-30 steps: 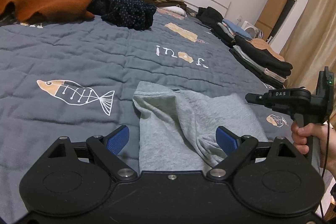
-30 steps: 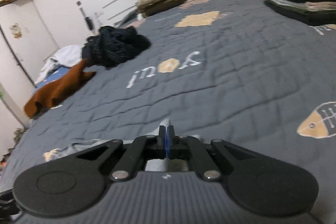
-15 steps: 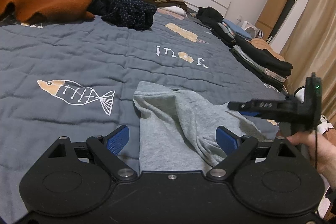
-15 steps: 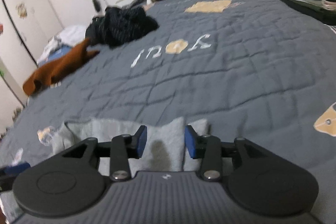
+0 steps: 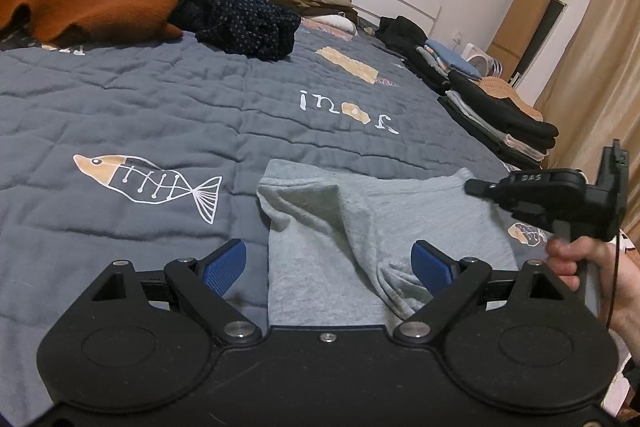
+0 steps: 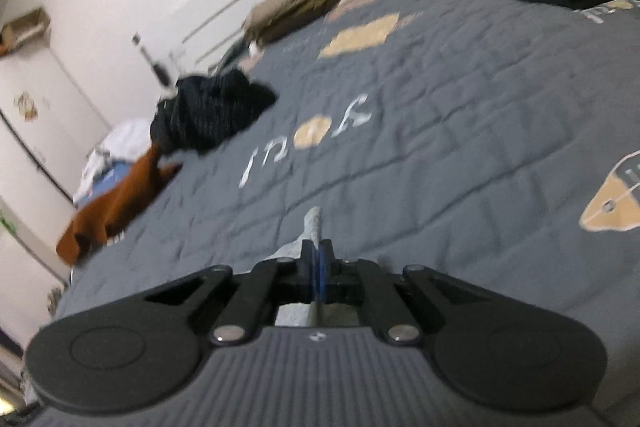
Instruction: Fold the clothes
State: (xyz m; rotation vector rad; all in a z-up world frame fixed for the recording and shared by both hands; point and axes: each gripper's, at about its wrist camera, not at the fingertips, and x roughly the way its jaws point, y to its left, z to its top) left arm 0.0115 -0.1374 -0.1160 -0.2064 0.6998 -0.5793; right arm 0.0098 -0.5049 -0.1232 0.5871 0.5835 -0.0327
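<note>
While the soft grey knit T-shirt [image 5: 384,227] lies rumpled on the dark grey quilted bedspread [image 5: 160,115] just below its white lettering, the right gripper [image 6: 316,267] is clamped on the shirt's far corner. The left gripper [image 5: 328,267] gapes wide, holding nothing. Light and limp, the shirt should sag; pinch hems or corners.

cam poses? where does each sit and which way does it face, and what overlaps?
Left wrist: on left gripper, low over grey shirt, facing up the bed to the headboard; shows its open fingers, right gripper, a hand.
Right wrist: on right gripper, same heading, rolled; fingers shut on shirt.
Shared: shirt, bed, dark pile, folded stacks.
</note>
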